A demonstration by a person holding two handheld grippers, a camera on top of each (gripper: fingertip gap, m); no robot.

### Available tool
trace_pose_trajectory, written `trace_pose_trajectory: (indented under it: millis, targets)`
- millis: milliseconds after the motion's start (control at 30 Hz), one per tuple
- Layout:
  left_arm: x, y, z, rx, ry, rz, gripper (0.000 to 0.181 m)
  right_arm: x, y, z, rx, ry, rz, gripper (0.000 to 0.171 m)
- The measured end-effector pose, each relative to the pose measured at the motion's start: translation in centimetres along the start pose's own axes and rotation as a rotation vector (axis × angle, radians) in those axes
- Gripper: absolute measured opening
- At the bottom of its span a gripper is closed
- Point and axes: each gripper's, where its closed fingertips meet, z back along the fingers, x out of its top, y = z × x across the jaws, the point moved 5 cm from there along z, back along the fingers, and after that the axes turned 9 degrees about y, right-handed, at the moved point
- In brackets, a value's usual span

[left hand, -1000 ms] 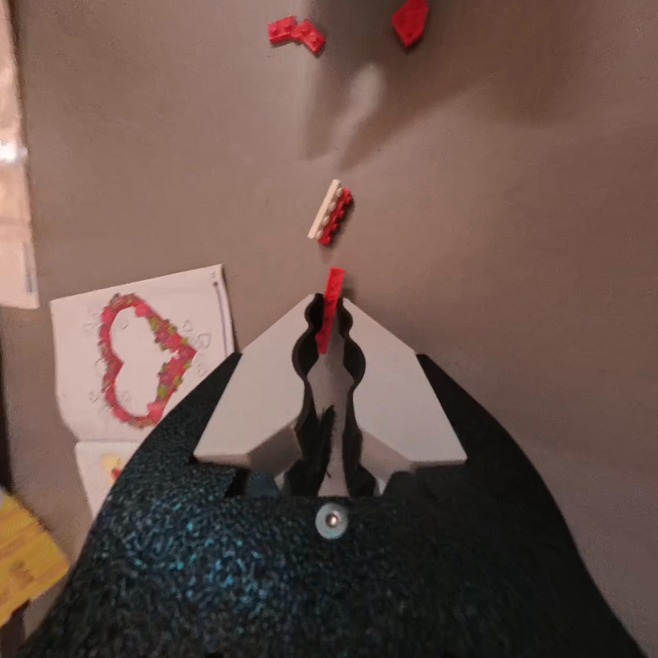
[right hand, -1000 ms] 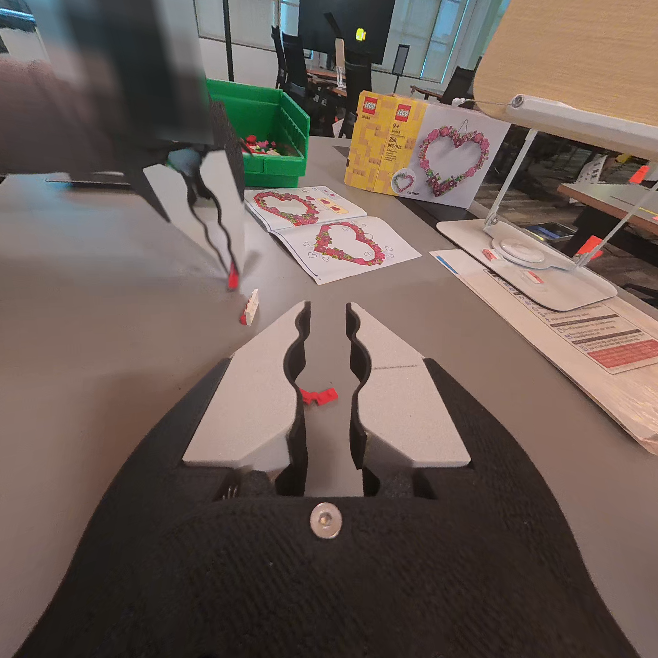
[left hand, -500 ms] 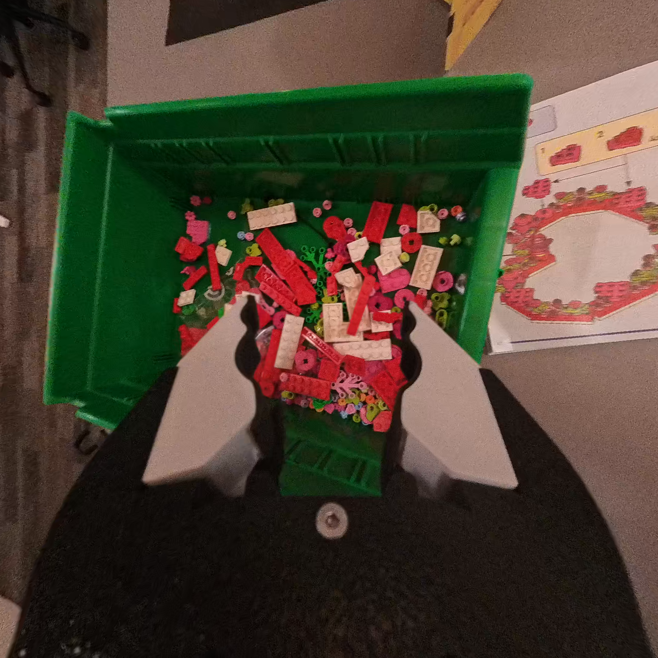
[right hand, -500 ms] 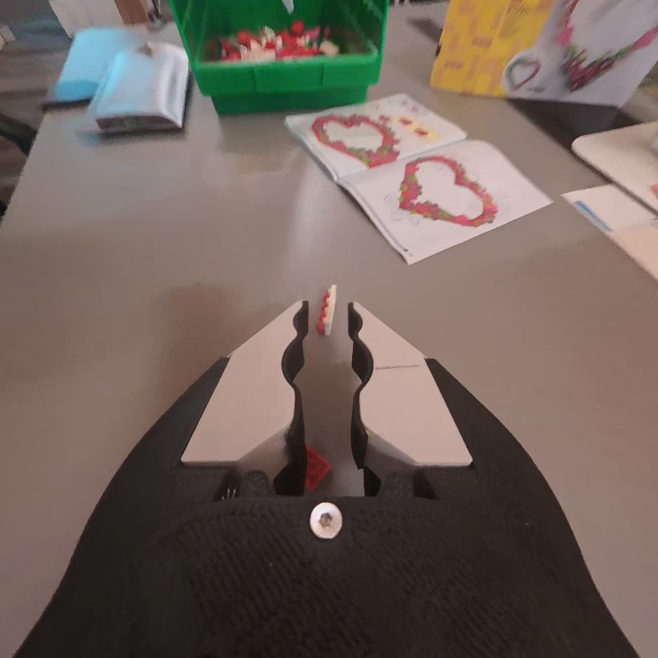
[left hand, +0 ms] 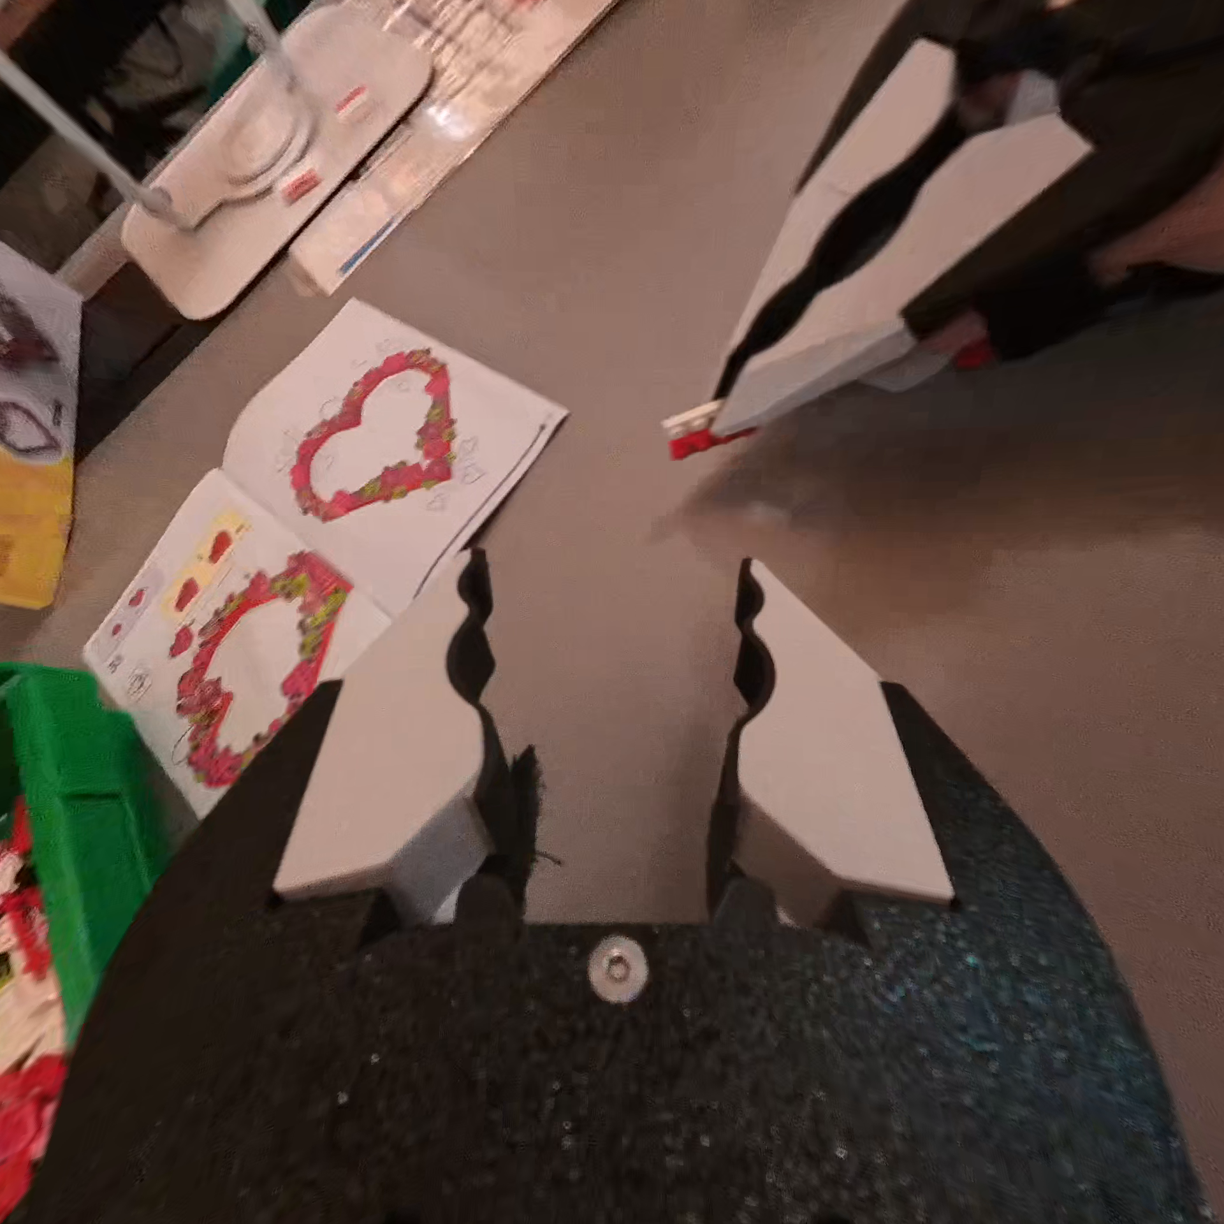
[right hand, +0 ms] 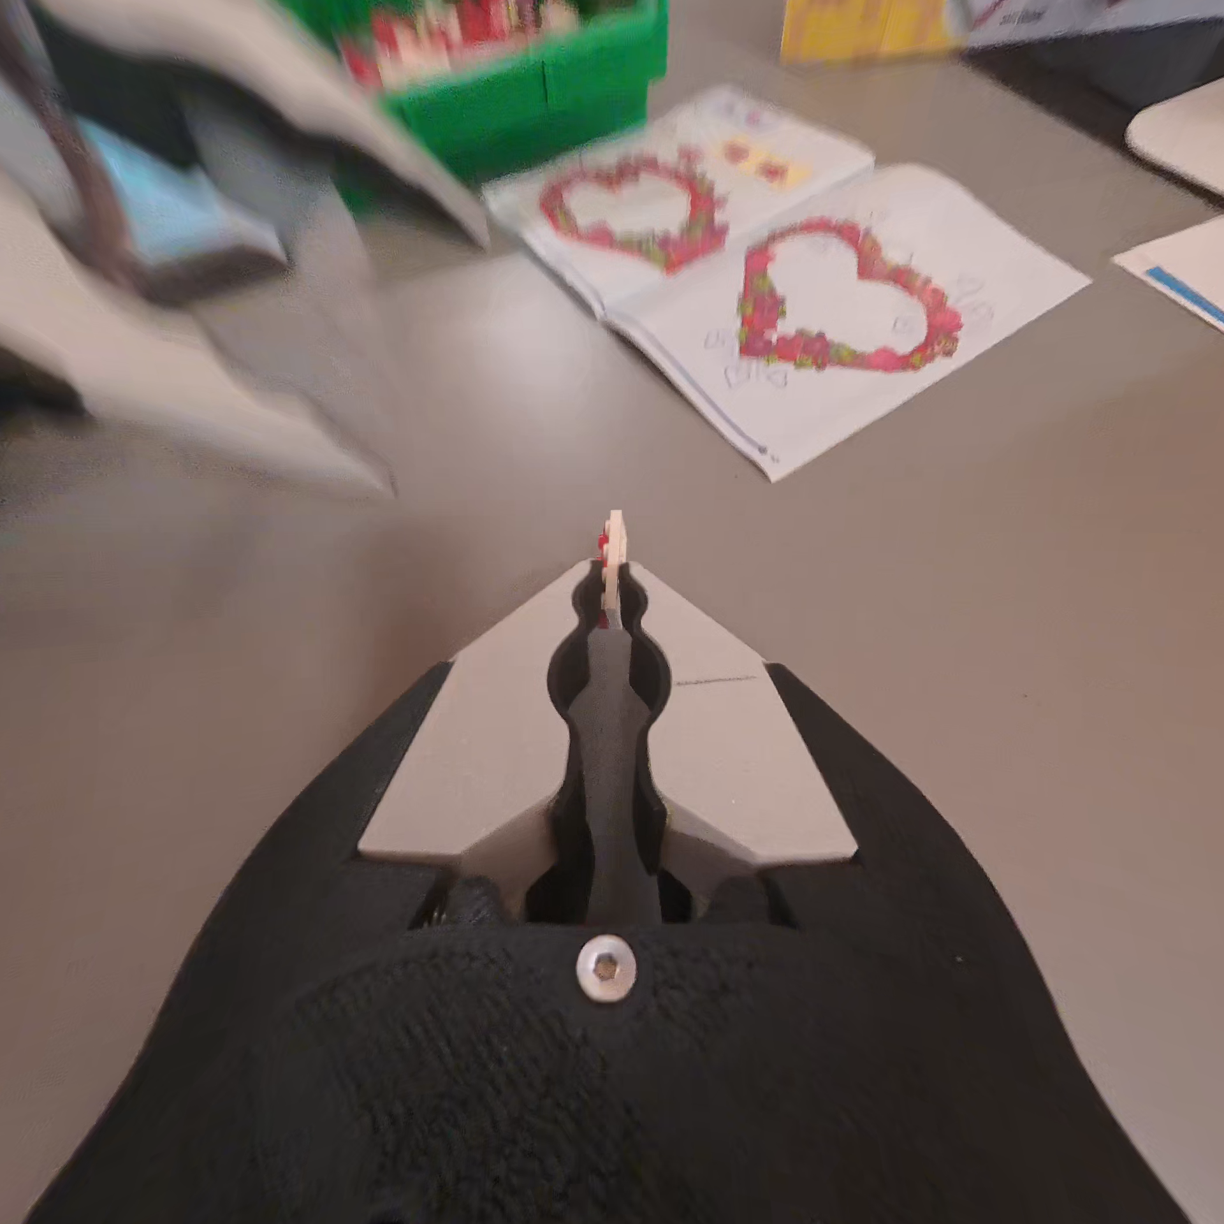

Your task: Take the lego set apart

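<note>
A small lego piece (right hand: 614, 544), a white plate stacked on a red plate, stands on edge between the tips of my right gripper (right hand: 612, 583), which is shut on it just above the grey table (right hand: 927, 629). In the left wrist view the same piece (left hand: 689, 429) sticks out of the right gripper (left hand: 718, 405) at the upper right. My left gripper (left hand: 611, 561) is open and empty, over the table and pointing toward that piece. It shows blurred at the upper left of the right wrist view (right hand: 440, 361).
A green bin (left hand: 66, 762) with several loose red and white pieces sits at the left, also at the back in the right wrist view (right hand: 530, 99). An open instruction booklet (left hand: 371, 463) lies beside it. A yellow box (left hand: 33, 516), a lamp base (left hand: 265, 132) and one red piece (left hand: 970, 354) are nearby.
My left gripper carried the red plate to the green bin, let it go, and swung back over the table, open. My right gripper moved forward and shut on the white-and-red piece.
</note>
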Motion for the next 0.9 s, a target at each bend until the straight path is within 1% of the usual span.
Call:
trace_pose_trajectory:
  millis: [33,100,167,300,433,533,567,633,733,800,900]
  targets:
    - [0.5,-1.0,-0.5,0.031,-0.028,-0.015,0.073,0.7,0.3,0.6,0.056,-0.077,-0.065,0.004]
    - [1.6,-2.0,-1.2,0.136,-0.084,-0.047,0.071,1.5,0.6,1.6,0.148,-0.202,-0.171,0.003]
    - [2.6,-2.8,-1.5,0.182,-0.145,-0.032,0.062,1.7,0.6,2.3,0.182,-0.278,-0.235,0.003]
    - [3.8,-3.3,-2.0,0.150,-0.211,0.031,0.045,2.1,0.7,3.0,0.192,-0.375,-0.313,0.002]
    - [4.5,-3.2,-2.3,0.151,-0.251,0.052,0.045,2.4,1.2,3.2,0.167,-0.408,-0.305,0.002]
    - [4.8,-3.1,-1.9,0.166,-0.289,0.049,0.042,2.5,1.5,3.1,0.148,-0.408,-0.293,0.002]
    - [4.8,-3.1,-1.9,0.168,-0.297,0.052,0.036,2.5,1.5,3.0,0.147,-0.405,-0.290,0.002]
    - [4.8,-3.1,-1.7,0.166,-0.302,0.066,0.033,2.5,1.6,3.0,0.145,-0.404,-0.278,0.002]
    - [4.5,-3.3,-1.9,0.181,-0.268,0.022,0.033,2.2,1.6,2.9,0.125,-0.344,-0.172,0.002]
    - [4.2,-3.6,-2.2,0.112,-0.247,0.009,0.032,1.8,1.6,2.9,0.112,-0.284,-0.067,0.002]
    - [3.8,-4.1,-2.4,-0.043,-0.256,-0.006,0.032,1.1,1.8,3.1,0.143,-0.211,0.057,0.003]
